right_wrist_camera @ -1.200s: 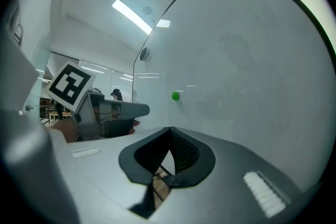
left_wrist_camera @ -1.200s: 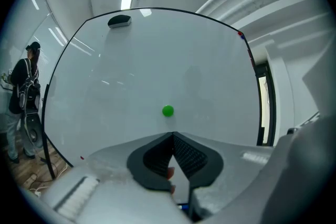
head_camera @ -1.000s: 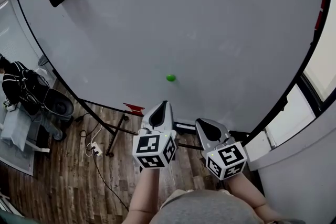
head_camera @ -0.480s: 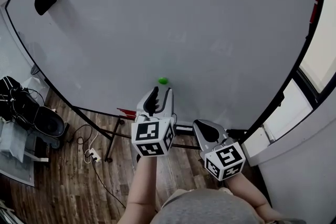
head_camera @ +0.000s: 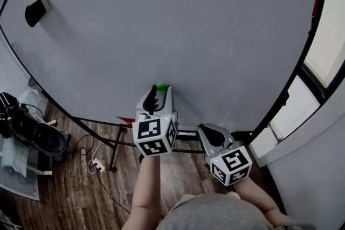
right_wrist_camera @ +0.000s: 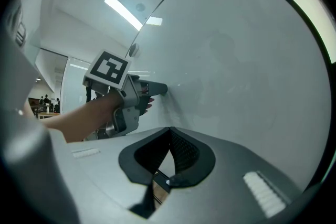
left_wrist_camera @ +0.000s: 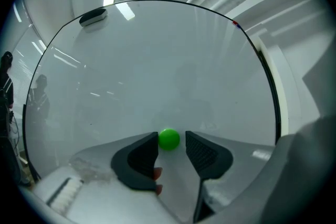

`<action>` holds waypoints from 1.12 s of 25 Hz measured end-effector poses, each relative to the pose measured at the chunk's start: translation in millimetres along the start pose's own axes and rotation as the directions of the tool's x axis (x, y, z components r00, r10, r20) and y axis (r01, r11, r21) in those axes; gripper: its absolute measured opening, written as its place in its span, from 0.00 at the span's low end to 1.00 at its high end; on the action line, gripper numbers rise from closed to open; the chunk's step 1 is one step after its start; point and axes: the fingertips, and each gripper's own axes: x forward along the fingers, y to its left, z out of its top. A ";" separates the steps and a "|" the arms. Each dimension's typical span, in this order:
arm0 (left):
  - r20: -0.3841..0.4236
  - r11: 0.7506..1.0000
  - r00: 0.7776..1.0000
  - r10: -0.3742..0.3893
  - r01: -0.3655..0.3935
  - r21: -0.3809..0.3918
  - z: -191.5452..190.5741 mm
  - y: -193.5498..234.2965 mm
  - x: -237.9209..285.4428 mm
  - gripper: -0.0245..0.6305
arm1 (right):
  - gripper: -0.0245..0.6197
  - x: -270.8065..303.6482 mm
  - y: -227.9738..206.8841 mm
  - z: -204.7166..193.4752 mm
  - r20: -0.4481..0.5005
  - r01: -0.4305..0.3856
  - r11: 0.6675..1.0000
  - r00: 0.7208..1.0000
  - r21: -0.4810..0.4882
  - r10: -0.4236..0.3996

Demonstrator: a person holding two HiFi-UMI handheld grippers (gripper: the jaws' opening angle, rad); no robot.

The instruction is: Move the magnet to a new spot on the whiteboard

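Right gripper sits nearest the body with its marker cube toward the camera. In its own view the two dark pads are brought together at the tips with nothing between them. Left gripper reaches further out on a bare forearm and points level at the board. Its jaws have just been opening and stand wide apart. The green magnet sits right at their tips, between the two ribbed pads. It is close beside the left pad with a clear gap to the right one, so neither presses on it and the gripper grips nothing. In the head view the magnet shows as a small green dot just past the gripper's nose. It is stuck to the whiteboard, low down and roughly midway across its width. High toward the board's upper left corner a dark block clings to the surface, well apart from the magnet. Past the board's lower edge lie the wooden floor, a black leg of the stand and a white power strip with its cable. A window runs along the right
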 end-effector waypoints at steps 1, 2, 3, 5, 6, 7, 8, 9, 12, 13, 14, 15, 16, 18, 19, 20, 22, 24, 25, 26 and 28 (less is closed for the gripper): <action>0.003 1.000 1.000 0.007 -0.007 0.001 0.3 -0.3 0.8 0.30 | 0.02 -0.4 -0.8 -0.5 -0.001 0.001 1.000 1.000 0.000 -0.001; 0.005 1.000 1.000 0.016 -0.016 0.002 0.7 -0.3 1.6 0.30 | 0.02 -0.8 -1.8 -0.9 -0.003 0.003 1.000 1.000 0.000 -0.003; 0.006 1.000 1.000 0.024 -0.024 0.003 0.9 -0.3 2.2 0.29 | 0.02 -1.2 -2.8 -1.3 -0.004 0.004 1.000 1.000 0.000 -0.004; 0.005 0.999 0.999 0.032 -0.032 0.005 0.9 -0.2 2.4 0.29 | 0.02 -2.0 -4.5 -1.5 -0.004 0.008 1.000 1.000 0.002 -0.008; 0.004 0.999 0.999 0.032 -0.032 0.005 0.8 -0.2 2.4 0.29 | 0.02 -2.1 -5.2 -1.4 -0.003 0.009 1.000 1.000 0.003 -0.009; 0.002 1.000 1.000 0.031 -0.031 0.005 0.7 -0.3 2.5 0.29 | 0.02 -2.2 -5.8 -1.1 -0.002 0.010 1.000 1.000 0.004 -0.010; 0.000 1.000 1.000 0.030 -0.030 0.005 0.5 -0.5 2.8 0.29 | 0.02 -2.2 -6.2 -0.8 -0.001 0.009 1.000 1.000 0.005 -0.009; -0.002 1.000 1.000 0.030 -0.030 0.006 0.2 -0.9 3.1 0.29 | 0.02 -2.2 -6.3 -0.6 0.000 0.008 1.000 1.000 0.005 -0.008; -0.003 0.999 0.999 0.037 -0.037 0.009 -0.2 -1.0 2.8 0.29 | 0.02 -2.4 -4.3 0.4 0.007 0.000 1.000 1.000 0.004 0.000; -0.003 0.999 0.999 0.041 -0.041 0.008 -0.3 -0.8 2.6 0.25 | 0.02 -2.8 -3.6 0.4 0.008 -0.002 1.000 1.000 0.004 0.002; -0.003 0.999 0.999 0.045 -0.045 0.007 -0.5 -0.7 2.4 0.24 | 0.02 -3.4 -3.1 0.2 0.008 -0.003 1.000 1.000 0.003 0.003; -0.004 0.999 0.999 0.047 -0.047 0.005 -0.6 -0.5 2.2 0.24 | 0.02 -4.1 -2.9 0.1 0.008 -0.003 1.000 1.000 0.004 0.003; -0.004 0.999 0.999 0.049 -0.049 0.003 -0.4 -0.1 2.1 0.24 | 0.02 -4.8 -3.0 0.3 0.008 -0.001 1.000 1.000 0.005 0.001; -0.005 0.999 0.999 0.051 -0.051 0.001 0.0 1.3 2.0 0.24 | 0.02 -5.7 -3.5 0.8 0.008 0.004 1.000 1.000 0.005 -0.005; -0.006 0.999 0.999 0.052 -0.052 0.001 0.1 1.7 2.0 0.24 | 0.02 -6.4 -3.9 1.0 0.008 0.007 1.000 1.000 0.005 -0.007; -0.007 0.999 0.999 0.053 -0.053 0.001 0.0 1.8 2.0 0.24 | 0.02 -7.3 -4.4 1.2 0.009 0.010 1.000 1.000 0.005 -0.010; -0.011 0.999 0.998 0.054 -0.054 0.001 -0.2 1.8 2.1 0.24 | 0.02 -9.3 -4.8 2.1 0.012 0.015 1.000 1.000 0.008 -0.015; -0.013 0.999 0.999 0.050 -0.050 0.001 1.0 1.5 1.6 0.24 | 0.02 -11.1 -5.0 3.6 0.015 0.020 1.000 1.000 0.010 -0.020; -0.010 0.999 0.999 0.049 -0.049 0.001 2.2 0.7 0.5 0.24 | 0.02 -12.1 -5.0 4.2 0.016 0.021 1.000 1.000 0.011 -0.022; -0.005 0.999 0.999 0.048 -0.048 0.003 3.9 -0.4 -1.5 0.24 | 0.02 -13.3 -4.9 4.6 0.018 0.022 1.000 1.000 0.011 -0.022; 0.005 0.999 0.999 0.049 -0.049 0.008 6.8 -3.3 -6.8 0.24 | 0.02 -15.8 -5.1 5.4 0.022 0.023 1.000 0.999 0.013 -0.023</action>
